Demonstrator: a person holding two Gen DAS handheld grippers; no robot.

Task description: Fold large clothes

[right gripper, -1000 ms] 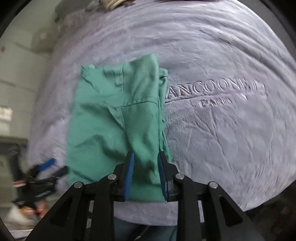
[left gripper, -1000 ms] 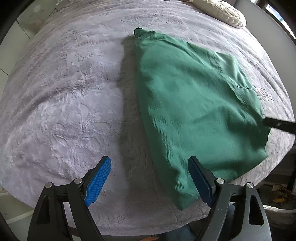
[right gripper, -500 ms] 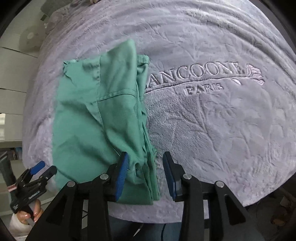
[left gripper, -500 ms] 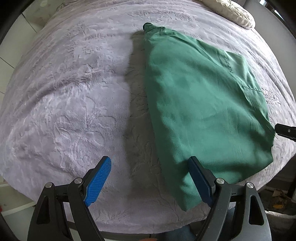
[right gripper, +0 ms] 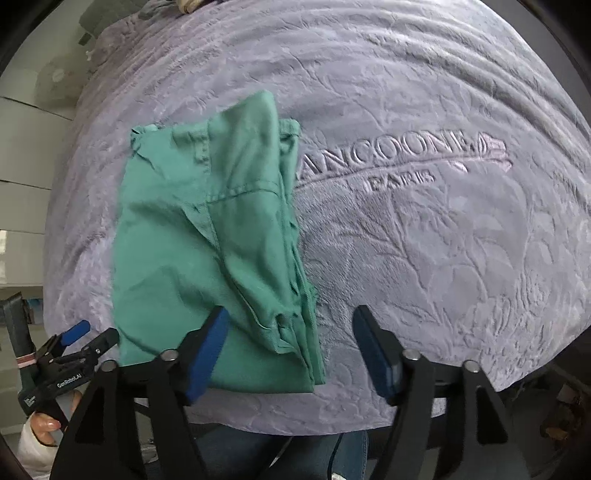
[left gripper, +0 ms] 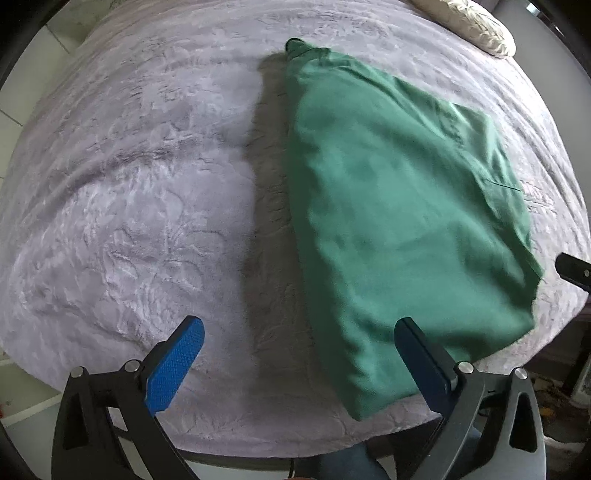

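A green garment lies folded flat on the lilac bedspread; it also shows in the right wrist view, with a pocket seam and stacked edges on its right side. My left gripper is open and empty, above the bed's near edge, its right finger over the garment's near corner. My right gripper is open and empty, its jaws wide apart above the garment's near right corner. The left gripper also shows at the far left of the right wrist view.
The bedspread has an embossed "ANCOONE PARIS" mark right of the garment. A cream pillow lies at the bed's far right. The bed edge runs just below both grippers, with floor beyond.
My right gripper was shut on the garment's near right corner, then let go and opened wide. The garment now lies flat. The left gripper stayed open and drew back slightly.
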